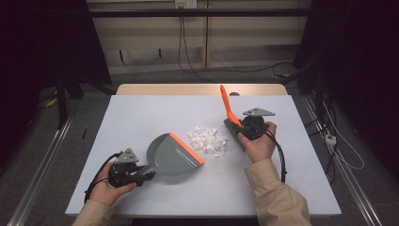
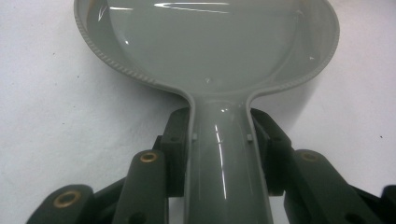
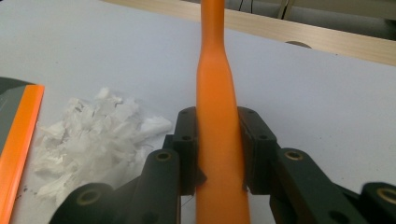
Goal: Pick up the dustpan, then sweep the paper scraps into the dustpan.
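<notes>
The left tool (image 1: 141, 175) is clenched on the grey dustpan's (image 1: 171, 155) handle, orange lip facing the paper scraps (image 1: 207, 140). The right tool (image 1: 241, 128) grips the orange brush (image 1: 229, 109) handle. Scraps lie on the surface (image 1: 141, 117) between them, nearer the brush.

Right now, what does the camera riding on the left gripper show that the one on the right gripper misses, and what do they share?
Left gripper view alone: the glossy grey plastic dustpan's rounded bowl and its grey handle, clamped between the left gripper.

Right gripper view alone: the brush's orange plastic handle clamped in the right gripper, the heap of white torn paper scraps, the wooden table edge, and the dustpan's orange lip.

Both share: black jaws shut on a handle, the dustpan, and the pale grey tabletop.
</notes>
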`<state>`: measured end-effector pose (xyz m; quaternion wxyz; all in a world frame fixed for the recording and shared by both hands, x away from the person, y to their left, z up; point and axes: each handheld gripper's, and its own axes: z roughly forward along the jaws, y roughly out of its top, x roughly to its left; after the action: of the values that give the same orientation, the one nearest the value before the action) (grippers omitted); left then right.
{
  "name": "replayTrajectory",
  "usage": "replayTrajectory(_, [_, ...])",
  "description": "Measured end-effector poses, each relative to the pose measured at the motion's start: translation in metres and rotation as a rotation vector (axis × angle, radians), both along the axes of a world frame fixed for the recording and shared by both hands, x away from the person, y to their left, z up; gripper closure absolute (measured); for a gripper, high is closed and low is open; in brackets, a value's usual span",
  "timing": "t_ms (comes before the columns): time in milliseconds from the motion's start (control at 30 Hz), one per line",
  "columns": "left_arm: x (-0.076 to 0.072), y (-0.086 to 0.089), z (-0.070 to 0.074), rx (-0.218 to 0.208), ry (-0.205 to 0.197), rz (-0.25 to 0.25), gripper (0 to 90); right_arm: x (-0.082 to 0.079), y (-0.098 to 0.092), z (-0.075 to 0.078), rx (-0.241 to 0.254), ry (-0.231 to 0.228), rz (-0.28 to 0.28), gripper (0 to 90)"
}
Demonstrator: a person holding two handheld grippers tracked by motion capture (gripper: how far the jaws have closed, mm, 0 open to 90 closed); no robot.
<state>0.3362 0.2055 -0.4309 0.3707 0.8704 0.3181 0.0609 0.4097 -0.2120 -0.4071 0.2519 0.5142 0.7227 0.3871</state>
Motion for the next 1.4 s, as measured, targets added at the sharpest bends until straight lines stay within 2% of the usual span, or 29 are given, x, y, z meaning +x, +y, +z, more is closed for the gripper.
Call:
replayTrajectory(67, [0.0, -0.001, -0.001, 0.0, -0.009, 0.0, 62.5, 0.0, 0.003, -0.001, -0.008, -0.005, 0.002, 71.7])
replayTrajectory(100, [-0.001, -0.002, 0.0, 0.017, -0.016, -0.002, 62.4, 0.0, 0.004, -0.001, -0.002, -0.005, 0.004, 71.7])
replayTrajectory(167, [-0.001, -0.002, 0.0, 0.01, -0.016, -0.022, 62.3, 0.0, 0.007, -0.001, 0.01, -0.003, 0.012, 71.6])
replayTrajectory(233, [-0.001, -0.003, 0.0, -0.006, -0.01, -0.021, 62.1, -0.001, 0.008, 0.0, 0.008, -0.007, 0.012, 71.7])
replayTrajectory(300, [-0.001, -0.004, -0.001, 0.004, -0.008, -0.032, 62.1, -0.001, 0.01, 0.001, -0.011, -0.011, 0.009, 71.6])
replayTrajectory(400, [0.0, -0.005, -0.001, -0.006, -0.011, -0.033, 62.1, -0.001, 0.011, 0.0, -0.003, -0.004, 0.013, 71.6])
replayTrajectory(633, [0.003, -0.009, -0.002, -0.013, -0.003, -0.05, 62.1, -0.003, 0.014, 0.0, -0.046, -0.015, 0.011, 71.6])
replayTrajectory(833, [0.003, -0.01, -0.001, -0.008, -0.004, -0.049, 62.0, 0.0, 0.014, 0.0, -0.067, -0.01, 0.003, 71.6])
replayTrajectory(1033, [0.004, -0.011, -0.001, -0.004, -0.004, -0.063, 61.9, 0.007, 0.019, -0.007, -0.095, 0.009, -0.003, 71.6])
replayTrajectory(1400, [0.008, -0.015, -0.001, -0.017, 0.009, -0.08, 62.0, 0.008, 0.05, -0.008, -0.131, 0.005, 0.069, 71.6])
